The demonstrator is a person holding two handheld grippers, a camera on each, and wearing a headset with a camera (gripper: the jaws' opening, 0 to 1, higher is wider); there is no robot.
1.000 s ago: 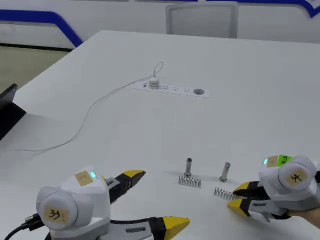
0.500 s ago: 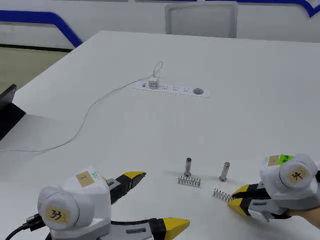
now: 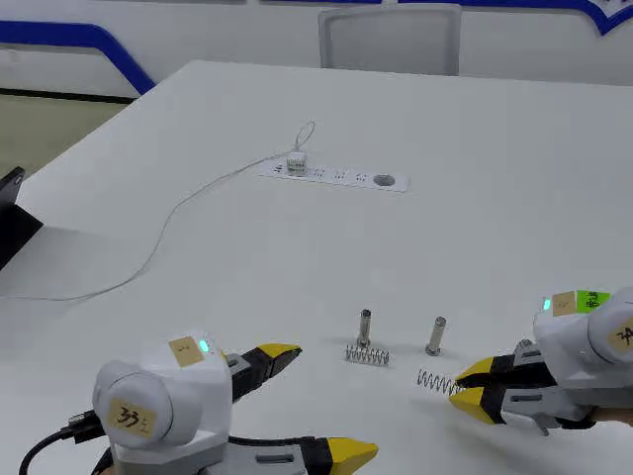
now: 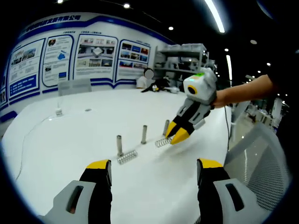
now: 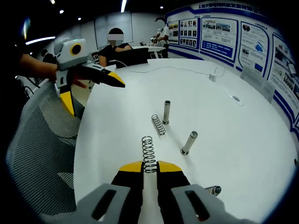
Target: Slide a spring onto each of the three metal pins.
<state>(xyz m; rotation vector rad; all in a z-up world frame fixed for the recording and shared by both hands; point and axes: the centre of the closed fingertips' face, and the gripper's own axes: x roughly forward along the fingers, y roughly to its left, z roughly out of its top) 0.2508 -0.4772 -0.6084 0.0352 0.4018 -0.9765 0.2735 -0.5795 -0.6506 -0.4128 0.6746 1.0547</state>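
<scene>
Right claw (image 5: 149, 168) pinches coiled wire spring (image 5: 148, 151); left claw (image 4: 154, 164) gapes empty.

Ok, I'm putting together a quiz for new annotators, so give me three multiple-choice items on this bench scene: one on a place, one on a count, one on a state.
1. Where is the loose metal coil spring?
A. lying on the white table beside the foot of a short grey metal pin
B. threaded over a pin
C. at the table's far edge

2. How many pins stand in the left gripper view?
A. one
B. two
C. three

3. What state is the yellow-tipped right gripper in?
A. wide open
B. shut on a second coil spring
C. shut on a pin

Key: 1 A, the spring lies flat by the pin's base. 2 C, three pins stand in a row there. 3 B, its jaws pinch that spring's near end.
</scene>
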